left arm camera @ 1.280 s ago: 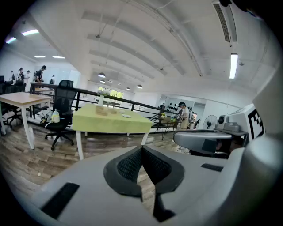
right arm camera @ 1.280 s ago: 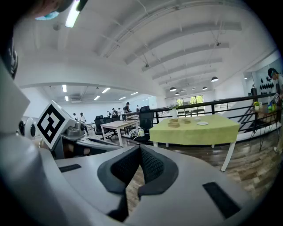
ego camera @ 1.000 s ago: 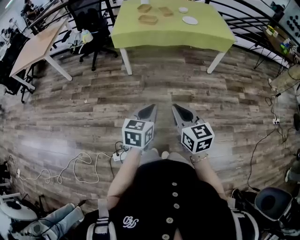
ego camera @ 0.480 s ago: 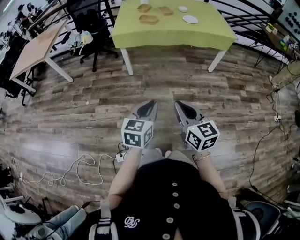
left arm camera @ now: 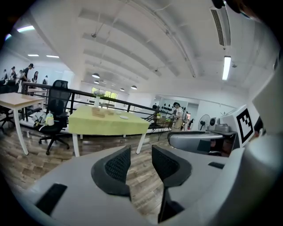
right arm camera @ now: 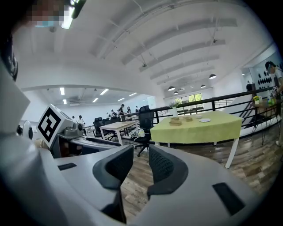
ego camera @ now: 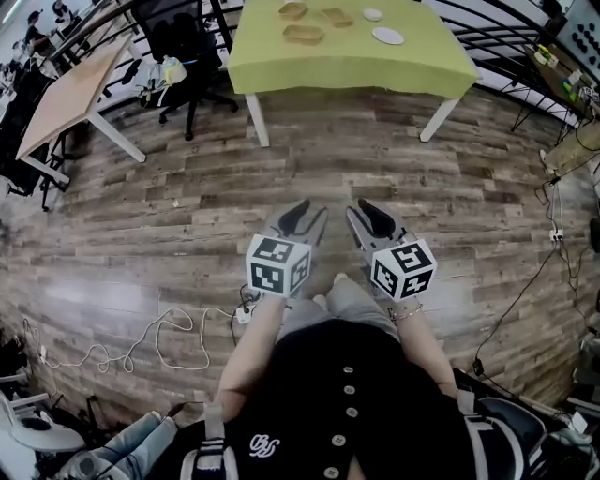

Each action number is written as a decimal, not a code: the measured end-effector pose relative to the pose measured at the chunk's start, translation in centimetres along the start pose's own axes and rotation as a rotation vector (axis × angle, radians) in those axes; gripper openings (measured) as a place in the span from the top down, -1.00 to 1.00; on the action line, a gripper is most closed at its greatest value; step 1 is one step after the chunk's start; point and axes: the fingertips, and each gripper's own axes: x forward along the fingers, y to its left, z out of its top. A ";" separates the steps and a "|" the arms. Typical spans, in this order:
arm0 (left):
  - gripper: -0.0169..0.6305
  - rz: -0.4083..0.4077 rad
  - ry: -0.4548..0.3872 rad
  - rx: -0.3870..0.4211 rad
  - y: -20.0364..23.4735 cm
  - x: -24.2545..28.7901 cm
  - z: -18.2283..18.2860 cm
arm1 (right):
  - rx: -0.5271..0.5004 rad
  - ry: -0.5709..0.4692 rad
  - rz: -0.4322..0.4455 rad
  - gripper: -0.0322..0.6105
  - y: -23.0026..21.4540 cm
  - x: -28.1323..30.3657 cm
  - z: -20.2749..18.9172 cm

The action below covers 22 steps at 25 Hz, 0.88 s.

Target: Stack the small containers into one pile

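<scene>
both grippers open, table not yet reached

since the earlier head view both pairs of jaws have just been opening. the left gripper (ego camera: 309, 214) and the right gripper (ego camera: 359, 208), pinched to points a second ago, now stand parted. each gripper view shows only floor in the gap, so nothing is held. the person has also edged toward the far side, and a knee now shows below the marker cubes.

the plank floor (ego camera: 187, 187) fills most of the head view. at its far edge stands the green-covered table (ego camera: 352, 61), well apart from both grippers. on the table lie three small containers, wood-coloured and shallow. the near container (ego camera: 304, 35), the far-left container (ego camera: 292, 10) and the far-right container (ego camera: 335, 16) are all separate, with none stacked. to their right sit a white plate (ego camera: 387, 36) and a smaller white dish (ego camera: 372, 14).

the step in hand looks like the approach. i would walk up square to the table's near edge and keep the jaws apart. the near container makes a sensible base, so leave it where it lies. take a far one by its rim, lift it level, and lower it straight down so it nests without tipping. keep clear of the plate.
</scene>
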 end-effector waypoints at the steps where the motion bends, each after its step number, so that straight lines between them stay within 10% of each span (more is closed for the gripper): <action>1: 0.48 0.002 0.004 -0.005 0.4 0.1 0.0 | 0.002 0.008 -0.004 0.57 -0.1 0.4 -0.2; 22: 0.48 0.075 -0.033 -0.033 11.2 13.9 9.7 | -0.036 0.007 0.098 0.51 -12.0 16.1 6.7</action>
